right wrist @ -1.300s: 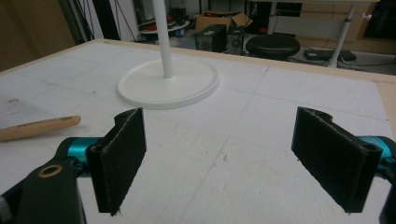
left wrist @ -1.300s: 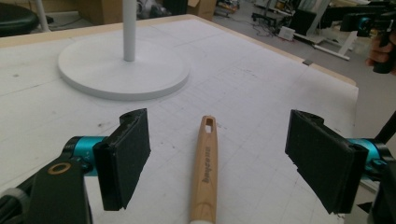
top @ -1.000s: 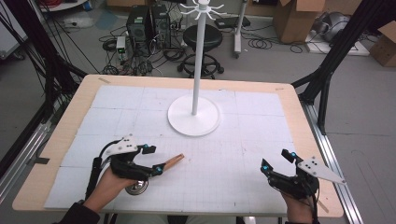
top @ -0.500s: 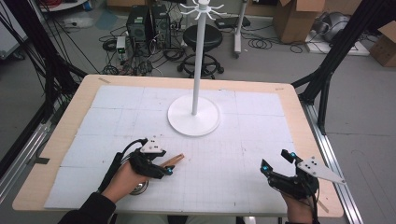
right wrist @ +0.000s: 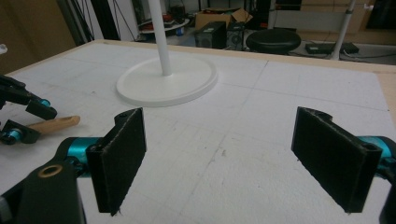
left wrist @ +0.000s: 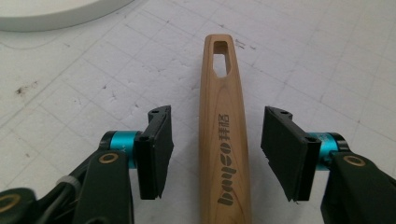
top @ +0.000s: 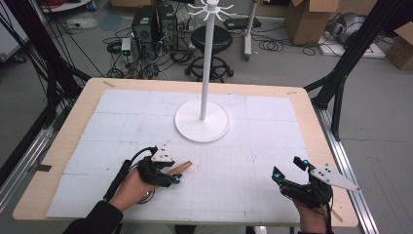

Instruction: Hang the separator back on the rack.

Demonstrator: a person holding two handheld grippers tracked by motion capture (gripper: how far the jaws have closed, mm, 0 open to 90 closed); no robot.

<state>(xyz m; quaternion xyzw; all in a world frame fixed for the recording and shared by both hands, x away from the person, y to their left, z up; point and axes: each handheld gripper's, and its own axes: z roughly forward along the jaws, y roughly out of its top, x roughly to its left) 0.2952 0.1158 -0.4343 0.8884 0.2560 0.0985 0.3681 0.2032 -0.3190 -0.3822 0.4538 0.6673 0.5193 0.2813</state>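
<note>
A wooden handle (left wrist: 223,140) is seen lying flat on the white gridded mat (top: 243,161) that covers the wooden table (top: 311,122), in the near left part of the mat, well in from the left edge. In the left gripper view the handle runs straight up between the 2 black jaws of the left gripper (left wrist: 217,151); the jaws are held apart, with a gap left on each side of the wood, so the handle is straddled but not clamped. A slot-shaped hole is cut through the far end of the handle, and dark lettering is printed along its length. What lies at the handle's near end cannot be told.

In the high view the left gripper (top: 170,173) is held by the person's left hand (top: 129,187) close to the near edge, with the handle's tip (top: 182,166) seen projecting beyond it toward the table's middle.

The right gripper (top: 287,173) is held by the right hand near the near right corner of the table. In the right gripper view its 2 jaws are spread wide over bare mat, with nothing between them (right wrist: 233,158).

A white stand (top: 204,87), made of 1 tall pole on a round flat base, is set on the mat toward the far edge, about midway between left and right edges, well apart from both grippers. A ring of short hooks is carried at the top of the pole.
</note>
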